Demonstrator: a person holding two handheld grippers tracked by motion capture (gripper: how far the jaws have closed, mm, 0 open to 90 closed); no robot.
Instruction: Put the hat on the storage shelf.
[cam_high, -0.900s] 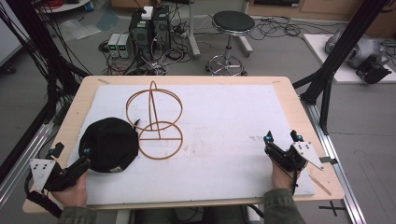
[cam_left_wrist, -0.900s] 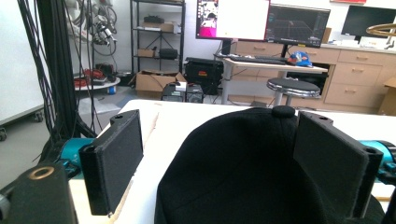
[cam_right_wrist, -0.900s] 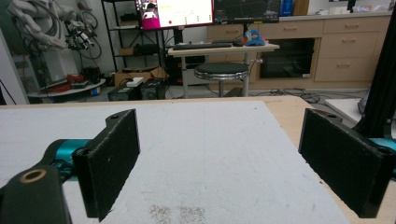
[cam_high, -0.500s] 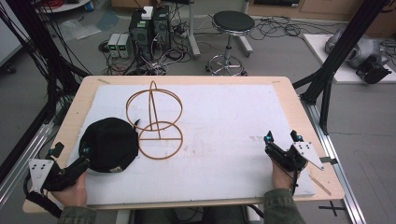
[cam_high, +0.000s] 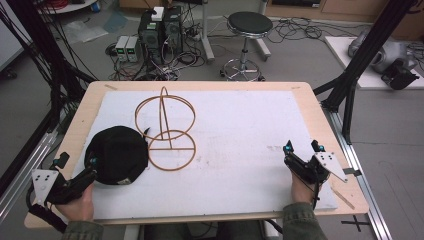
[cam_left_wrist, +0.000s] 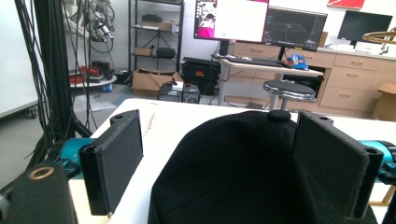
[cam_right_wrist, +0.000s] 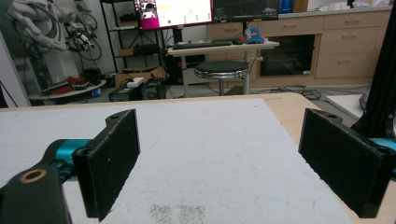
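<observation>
The left tongs (cam_high: 75, 172) stand wide open, low at the near left corner of the table (cam_high: 90, 97), held in the person's left hand (cam_high: 80, 205). In the left gripper view the black cap (cam_left_wrist: 243, 172) rises between the two black jaws: the right jaw stands close against the cap's side, though whether it touches cannot be told, while the left jaw stands clear of it with white mat showing in the gap. Nothing is clamped.

The right tongs (cam_high: 302, 147) are open just as wide and hold nothing — in the right gripper view there is bare white mat (cam_right_wrist: 210, 154) between the jaws. They rest near the right edge of the mat, well apart from the cap.

The cap (cam_high: 118, 154) lies crown up on the mat's near left part, just in front of the left tongs' tips. Its small top button (cam_left_wrist: 279, 115) shows at the far side of the crown in the left gripper view. From above it looks almost round, a little longer from left to right; which way the brim points cannot be told.

Just right of the cap stands a wooden wire-frame stand (cam_high: 167, 132) — a flat ring on the mat, an upright post, a second ring higher up. The lower ring lies just beside the cap's right edge.
</observation>
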